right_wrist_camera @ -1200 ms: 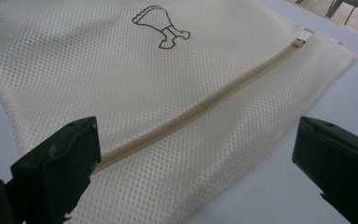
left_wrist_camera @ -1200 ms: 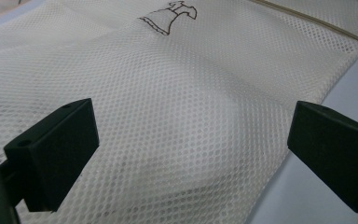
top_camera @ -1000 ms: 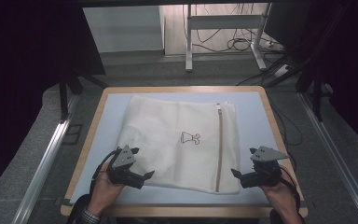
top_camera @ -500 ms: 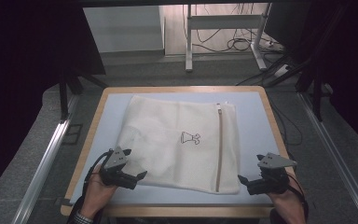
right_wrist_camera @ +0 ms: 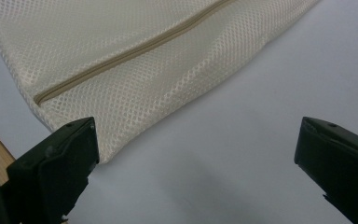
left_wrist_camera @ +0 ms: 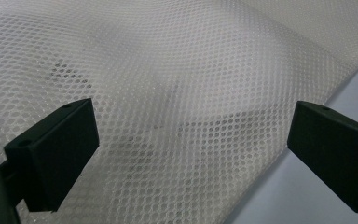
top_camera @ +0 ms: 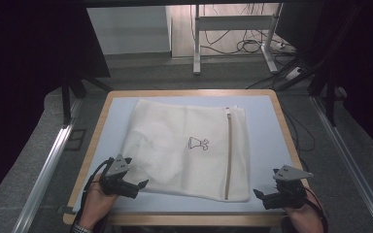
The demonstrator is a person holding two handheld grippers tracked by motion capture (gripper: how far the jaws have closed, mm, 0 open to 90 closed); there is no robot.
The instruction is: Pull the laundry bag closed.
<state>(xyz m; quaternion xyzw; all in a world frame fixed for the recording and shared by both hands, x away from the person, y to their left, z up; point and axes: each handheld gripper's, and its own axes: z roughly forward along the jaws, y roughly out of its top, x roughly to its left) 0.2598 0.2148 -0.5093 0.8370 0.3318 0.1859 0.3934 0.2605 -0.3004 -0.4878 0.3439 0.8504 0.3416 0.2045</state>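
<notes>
A cream mesh laundry bag lies flat on the pale blue table top, with a beige zipper running front to back and a small printed mark. My left gripper is open at the bag's near left edge; in the left gripper view the mesh spans the gap between its jaws. My right gripper is open just right of the bag's near right corner, over bare table. The zipper runs diagonally there.
The table has a wooden rim. Its near edge lies just under both hands. Metal rails flank the table on the floor. A desk frame with cables stands beyond the far edge.
Both grippers have drawn back toward the table's near edge. The right one has moved off the bag's corner onto bare table. The bag lies as before.
</notes>
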